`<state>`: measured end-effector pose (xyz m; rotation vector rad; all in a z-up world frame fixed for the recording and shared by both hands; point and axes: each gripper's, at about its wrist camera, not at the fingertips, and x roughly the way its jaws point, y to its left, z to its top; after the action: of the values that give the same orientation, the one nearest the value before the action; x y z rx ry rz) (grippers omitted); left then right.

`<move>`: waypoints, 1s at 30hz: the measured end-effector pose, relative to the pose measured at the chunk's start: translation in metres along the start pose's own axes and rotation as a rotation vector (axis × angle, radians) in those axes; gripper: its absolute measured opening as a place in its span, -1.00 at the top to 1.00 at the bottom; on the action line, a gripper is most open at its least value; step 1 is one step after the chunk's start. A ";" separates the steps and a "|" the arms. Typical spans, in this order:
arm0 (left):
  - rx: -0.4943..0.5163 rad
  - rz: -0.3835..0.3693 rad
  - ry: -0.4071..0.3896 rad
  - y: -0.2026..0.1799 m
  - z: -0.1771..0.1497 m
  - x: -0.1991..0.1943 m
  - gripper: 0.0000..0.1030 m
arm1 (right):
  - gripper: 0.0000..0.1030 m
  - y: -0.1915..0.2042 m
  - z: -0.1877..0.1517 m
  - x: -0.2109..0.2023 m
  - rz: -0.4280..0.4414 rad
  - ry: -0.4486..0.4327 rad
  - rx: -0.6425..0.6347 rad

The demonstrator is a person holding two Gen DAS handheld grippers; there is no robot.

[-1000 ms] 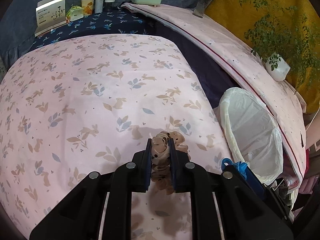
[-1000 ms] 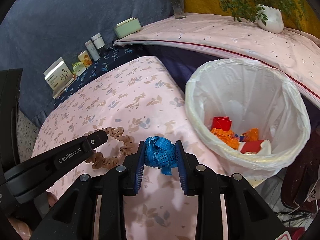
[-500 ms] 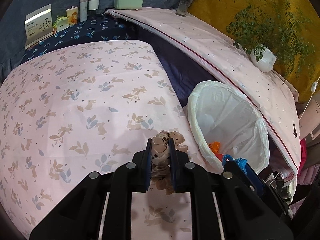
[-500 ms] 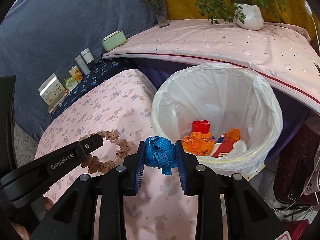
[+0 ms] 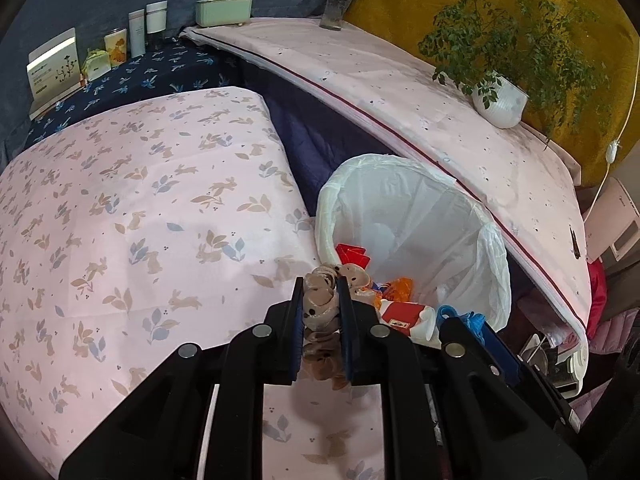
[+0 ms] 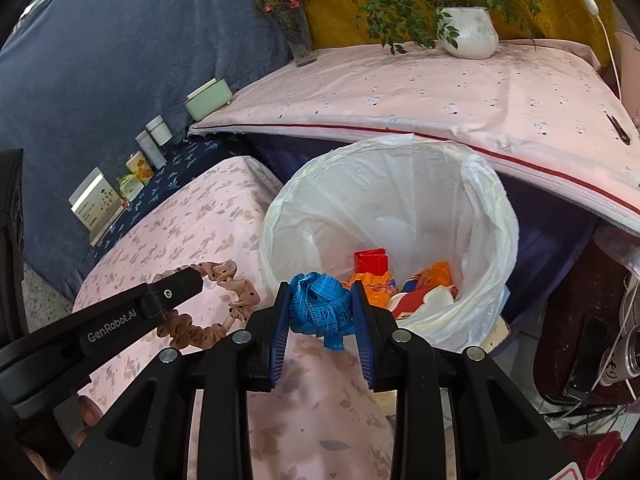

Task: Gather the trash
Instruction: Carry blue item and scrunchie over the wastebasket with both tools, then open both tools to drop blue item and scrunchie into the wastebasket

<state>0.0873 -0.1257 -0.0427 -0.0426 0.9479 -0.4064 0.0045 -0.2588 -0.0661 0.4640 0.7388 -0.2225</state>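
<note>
My left gripper (image 5: 320, 286) is shut on a beige dotted scrunchie (image 5: 318, 306), held above the edge of the pink rabbit-print bedcover (image 5: 140, 208), right beside the bin. In the right wrist view the same scrunchie (image 6: 236, 300) hangs in a loop from the left gripper (image 6: 192, 280). My right gripper (image 6: 321, 290) is shut on a bunched blue measuring tape (image 6: 320, 308), just short of the bin's near rim. The white-lined trash bin (image 6: 480, 208) holds red, orange and white rubbish (image 6: 400, 284). From the left wrist view the bin (image 5: 492, 248) shows at right, with the tape (image 5: 472, 320) behind it.
A pink-covered shelf (image 6: 440, 92) runs behind the bin with a white potted plant (image 6: 470, 32) and a flower vase (image 6: 298, 40). Boxes and bottles (image 5: 120, 46) line the bed's far end on a navy cloth. Clutter and cables (image 6: 600, 360) lie to the right of the bin.
Both grippers have carried their loads rightward toward the bin, which now looks larger and nearer, its contents visible from the left wrist. Neither grip has changed.
</note>
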 end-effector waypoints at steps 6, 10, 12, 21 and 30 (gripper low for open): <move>0.035 -0.026 -0.010 -0.024 0.010 0.001 0.72 | 0.44 -0.017 0.010 -0.005 -0.020 -0.022 0.018; 0.047 -0.041 -0.014 -0.037 0.018 0.003 0.72 | 0.44 -0.027 0.016 -0.006 -0.034 -0.029 0.025; 0.054 -0.047 -0.013 -0.042 0.021 0.006 0.72 | 0.44 -0.031 0.019 -0.005 -0.040 -0.030 0.026; 0.076 -0.055 0.018 -0.056 0.025 0.026 0.69 | 0.44 -0.040 0.025 0.003 -0.055 -0.024 0.024; 0.081 -0.041 0.008 -0.057 0.027 0.034 0.32 | 0.44 -0.041 0.032 0.014 -0.067 -0.019 0.016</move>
<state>0.1083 -0.1938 -0.0411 0.0131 0.9389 -0.4827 0.0196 -0.3107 -0.0686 0.4515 0.7348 -0.2957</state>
